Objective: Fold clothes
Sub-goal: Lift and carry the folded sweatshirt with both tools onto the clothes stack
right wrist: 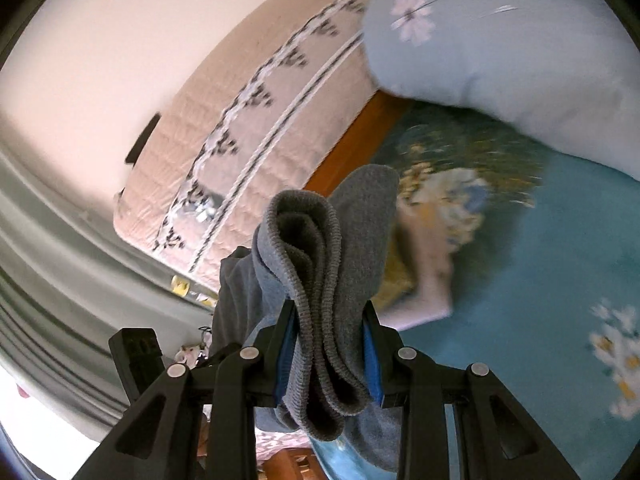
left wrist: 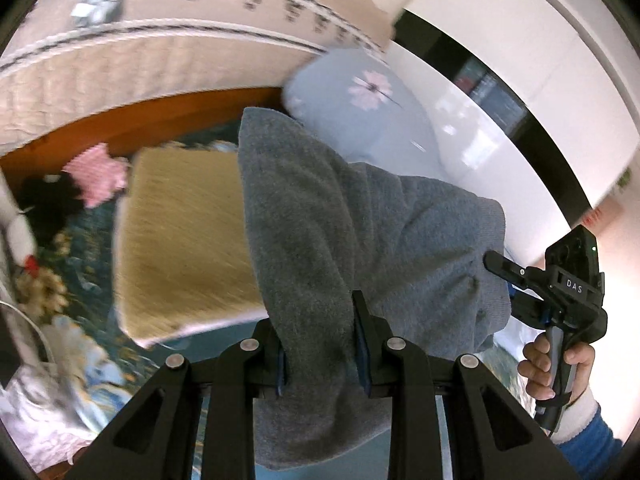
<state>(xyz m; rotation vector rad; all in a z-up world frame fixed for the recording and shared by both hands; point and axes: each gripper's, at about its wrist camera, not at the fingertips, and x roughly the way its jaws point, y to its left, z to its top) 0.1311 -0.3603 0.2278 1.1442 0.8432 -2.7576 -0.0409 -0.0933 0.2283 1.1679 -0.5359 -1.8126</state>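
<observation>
Bed [right wrist: 560,216]: one, teal floral sheet; quilted headboard [right wrist: 208,160] behind.
Pillow [left wrist: 360,104]: one, pale blue, beyond the garment.
Grey garment [left wrist: 340,220]: one, held above the bed, strung sideways between both tools.
Left gripper [left wrist: 320,344]: clamped on its cloth.
Right gripper [right wrist: 330,344]: clamped on bunched ribbed edge.

Pillow [right wrist: 500,60]: pale blue, pink flower print, on bed.
Bedsheet [right wrist: 560,240]: teal, floral.
Headboard [right wrist: 224,120]: quilted, beige.
Mat [left wrist: 180,240]: yellow, on bed.
</observation>
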